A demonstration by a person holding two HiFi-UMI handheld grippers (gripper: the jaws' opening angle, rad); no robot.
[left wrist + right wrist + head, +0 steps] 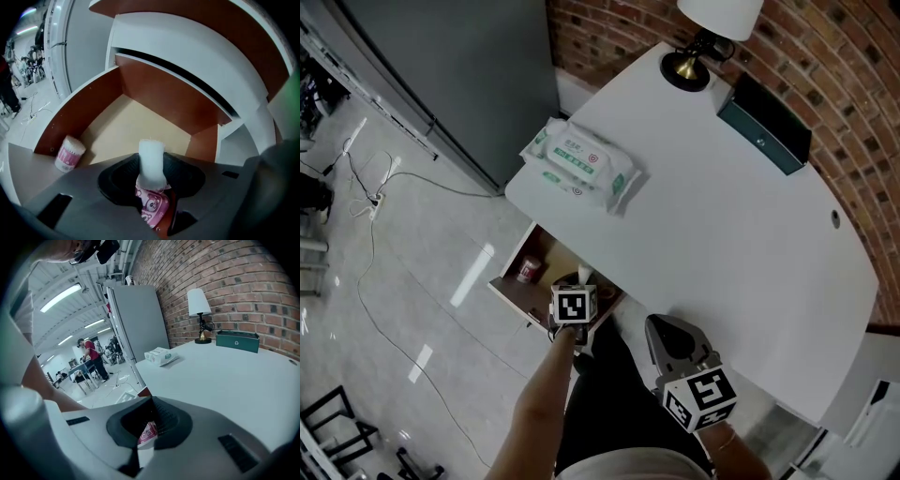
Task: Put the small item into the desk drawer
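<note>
1. Small item (151, 160): a pink-printed wrapper with a white top. It stands upright between the jaws of the left gripper (152, 185), which are closed firmly on its lower half. It sits just above the front edge of the drawer (159, 93) and is not yet inside.
2. The upright pinch low on the wrapper probably keeps the white top clear, so the item can go down into the drawer without fouling its front panel.
3. The drawer is pulled well out, with bare tan floor showing. A pink-and-white swab tub (69, 153) stands in its front left corner. Most of the floor behind and to the right of the tub looks free for a drop.
4. The right gripper (149, 430) hangs to the right of the drawer, over the edge of the white surface (722, 234) above it. Its jaws are drawn almost together on a pink packet (147, 433) with similar print. It appears parked there to stay out of the left arm's way.
5. Stacked wipes packs (581, 164) lie on the surface directly above the drawer's back, and play no part.
</note>
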